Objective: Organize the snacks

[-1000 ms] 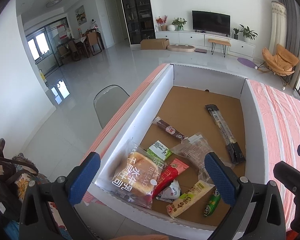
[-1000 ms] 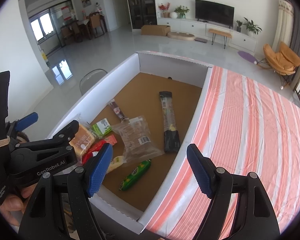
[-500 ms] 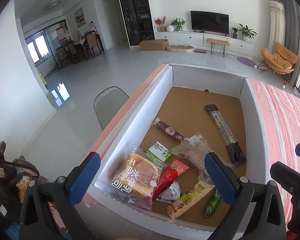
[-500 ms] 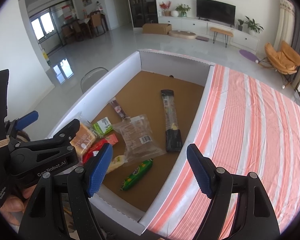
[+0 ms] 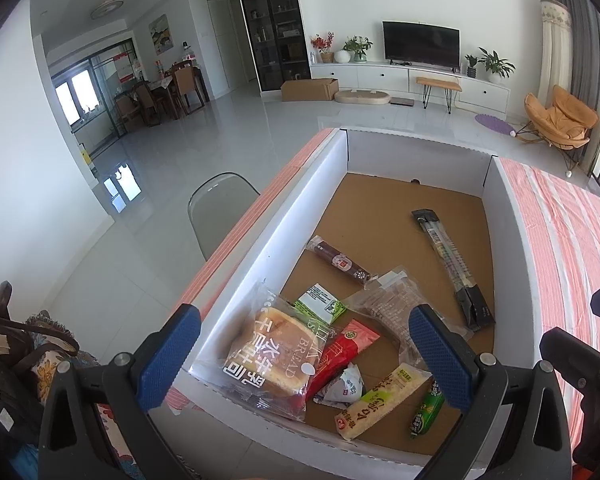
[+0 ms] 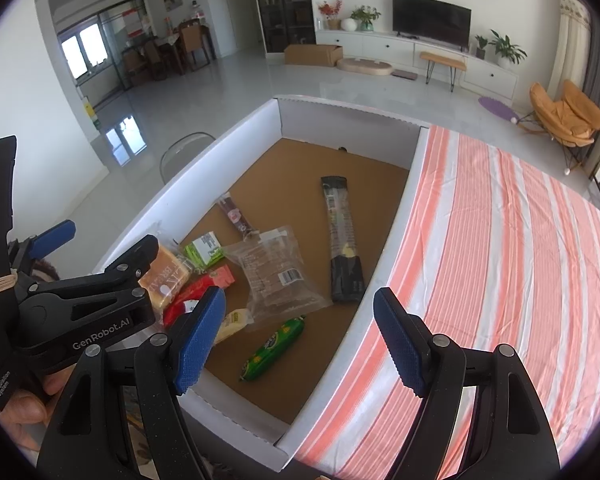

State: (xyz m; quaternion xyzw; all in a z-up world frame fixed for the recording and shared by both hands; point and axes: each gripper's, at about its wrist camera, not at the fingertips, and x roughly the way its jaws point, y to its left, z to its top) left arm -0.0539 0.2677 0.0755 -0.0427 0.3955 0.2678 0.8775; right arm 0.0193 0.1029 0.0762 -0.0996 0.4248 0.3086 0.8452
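Observation:
A white-walled cardboard box (image 5: 300,208) (image 6: 236,132) holds several snacks. A bread bag (image 5: 268,356) lies at its near left corner, with a green packet (image 5: 320,304), a red packet (image 5: 340,352), a yellow bar (image 5: 380,400) and a green sausage (image 6: 274,342) nearby. A clear cracker bag (image 6: 276,268), a dark sausage (image 5: 340,260) and a long black stick pack (image 6: 340,236) lie further in. My left gripper (image 5: 304,356) is open and empty above the box's near end. My right gripper (image 6: 296,340) is open and empty above the box's near right wall.
The box sits on a table with a red-and-white striped cloth (image 6: 500,240) to its right. A grey chair (image 5: 220,208) stands left of the table. A bag (image 5: 16,352) sits at lower left. Open tiled floor lies beyond.
Both grippers have lifted back slightly; the view of the box has shifted a little. Nothing was picked up or let go.

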